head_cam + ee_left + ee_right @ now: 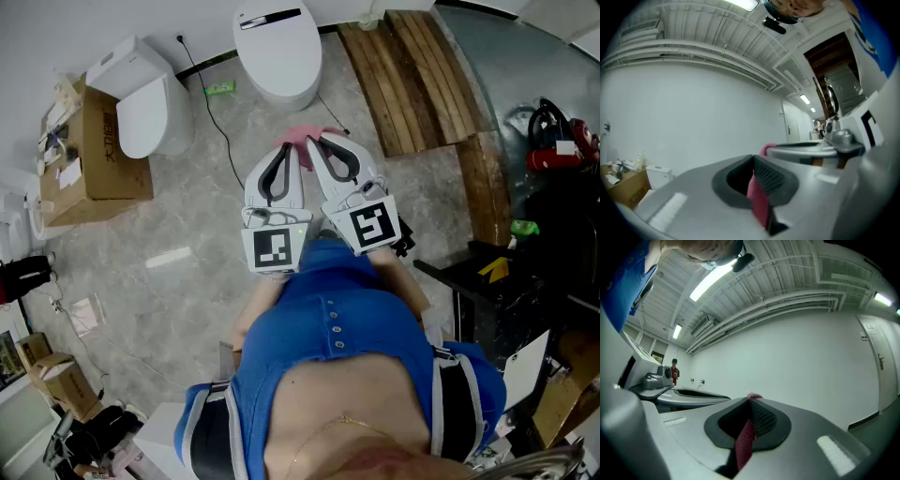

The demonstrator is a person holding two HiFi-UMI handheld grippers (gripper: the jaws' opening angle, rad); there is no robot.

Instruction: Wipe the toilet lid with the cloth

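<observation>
Over the floor [187,220], near the toilet [278,56]: left gripper [284,155] and right gripper [328,150] both pinch the cloth [302,136].

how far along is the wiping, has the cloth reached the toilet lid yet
Done: the pink cloth is picked up, left gripper and right gripper both shut on it. In hand: it hangs short of the toilet lid. Left: all the wiping.

Looks like a workshop or storage room. A toilet [277,52] and a second toilet [141,103] stand out in the open on a stone-look floor [187,216]. Nearby are a cardboard box [108,150] and stacked wooden planks [412,80], with bare white walls and a strip light [710,280] on a ribbed ceiling.
</observation>
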